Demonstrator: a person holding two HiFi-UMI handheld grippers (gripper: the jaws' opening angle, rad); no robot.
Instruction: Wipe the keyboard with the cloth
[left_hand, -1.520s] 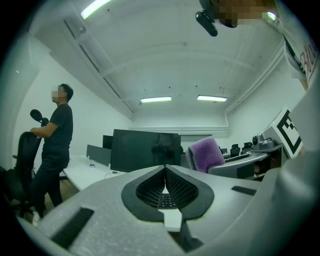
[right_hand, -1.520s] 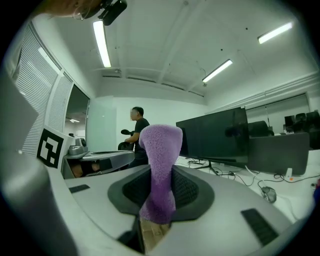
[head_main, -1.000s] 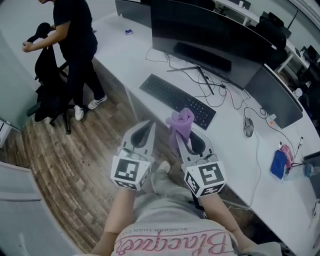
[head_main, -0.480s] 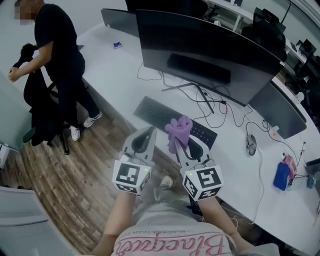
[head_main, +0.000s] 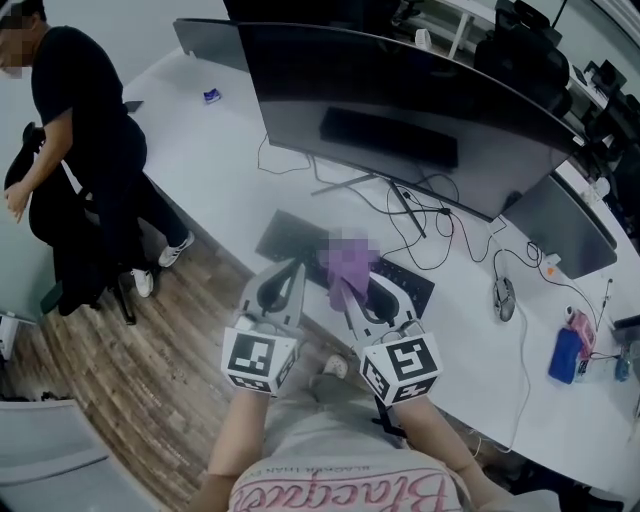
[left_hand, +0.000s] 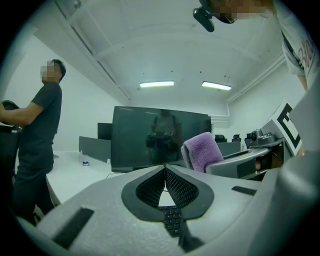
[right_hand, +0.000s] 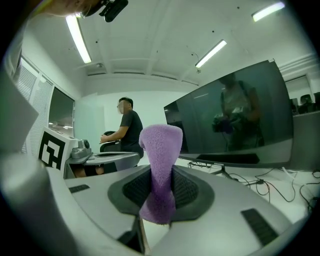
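Note:
A black keyboard (head_main: 285, 236) lies on the white desk (head_main: 225, 170) in front of a big curved monitor (head_main: 400, 110). My right gripper (head_main: 350, 285) is shut on a purple cloth (head_main: 349, 262), which sticks up from its jaws (right_hand: 160, 170) and hangs over the keyboard's middle. My left gripper (head_main: 290, 272) is shut with nothing in it, just left of the cloth, at the keyboard's near edge. A few keys (left_hand: 172, 218) show below the left jaws. The cloth (left_hand: 202, 150) also appears in the left gripper view.
A person in black (head_main: 85, 130) stands at the left by a dark chair (head_main: 60, 240). A mouse (head_main: 503, 296), cables (head_main: 440, 235), a second monitor (head_main: 560, 225) and a blue object (head_main: 563, 354) lie to the right on the desk.
Both grippers have moved forward over the desk edge; the cloth is now above the keyboard. The person at left has shifted a little.

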